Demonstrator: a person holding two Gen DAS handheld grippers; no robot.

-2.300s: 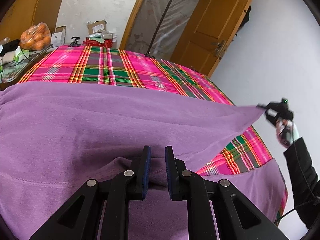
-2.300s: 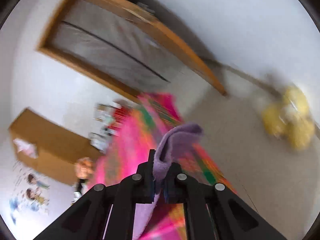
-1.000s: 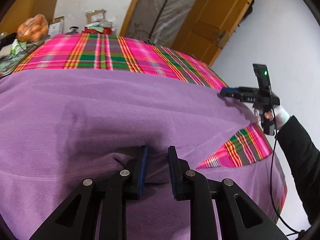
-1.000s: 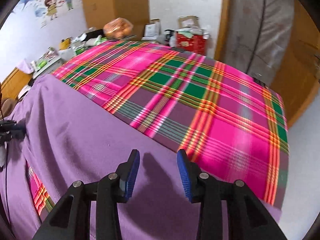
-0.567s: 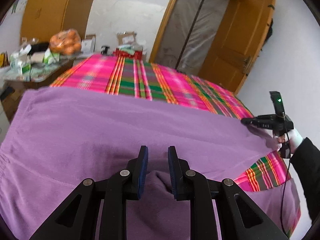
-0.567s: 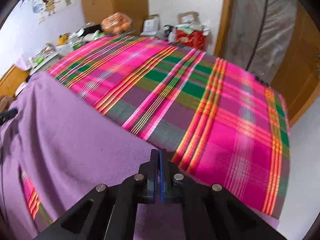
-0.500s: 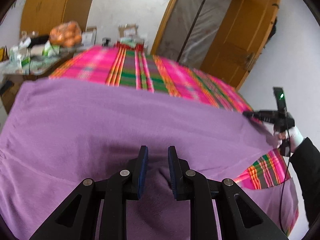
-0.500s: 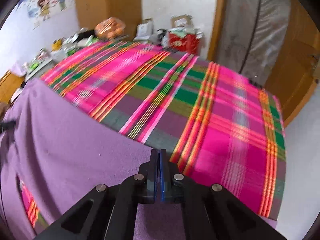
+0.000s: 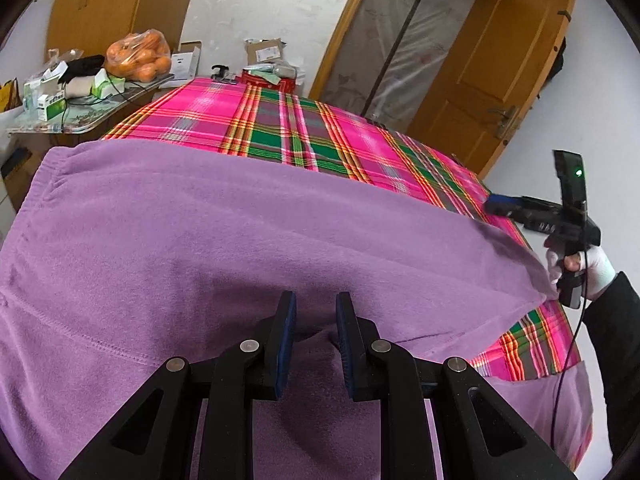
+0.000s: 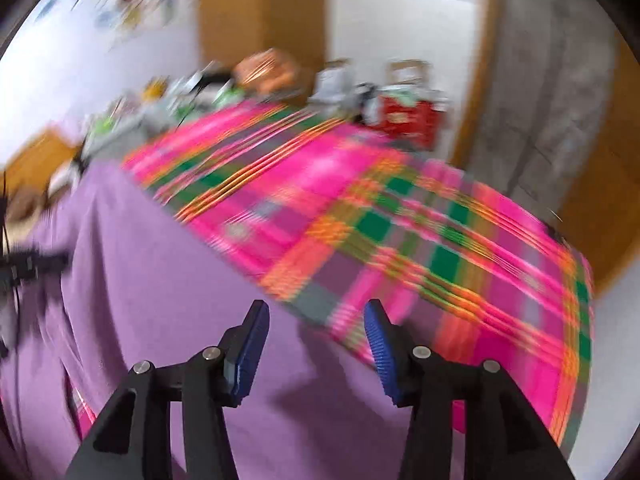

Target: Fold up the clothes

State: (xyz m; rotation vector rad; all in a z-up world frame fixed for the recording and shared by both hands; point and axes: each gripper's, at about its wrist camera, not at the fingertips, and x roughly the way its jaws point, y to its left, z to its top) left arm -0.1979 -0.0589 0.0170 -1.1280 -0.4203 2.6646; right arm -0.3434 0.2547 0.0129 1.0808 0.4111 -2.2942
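Observation:
A large purple fleece garment (image 9: 240, 240) lies spread over the near part of a pink, green and orange plaid table cover (image 9: 304, 136). It also shows in the right wrist view (image 10: 152, 288). My left gripper (image 9: 315, 336) hangs just above the garment with a narrow gap between its pads and a raised fold of purple cloth between them. My right gripper (image 10: 316, 344) is wide open and empty above the garment's far edge. In the left wrist view the right gripper (image 9: 520, 208) is at the garment's right corner, held by a white-gloved hand.
A side table (image 9: 72, 120) at the left holds a bag of oranges (image 9: 138, 60), boxes and clutter. A red box (image 9: 264, 78) and cartons stand beyond the far edge. A wooden door (image 9: 492, 80) is at the back right. The right wrist view is motion-blurred.
My right gripper was shut at the garment's far edge and is now wide open and moving. My left gripper stays over the same fold with about the same gap.

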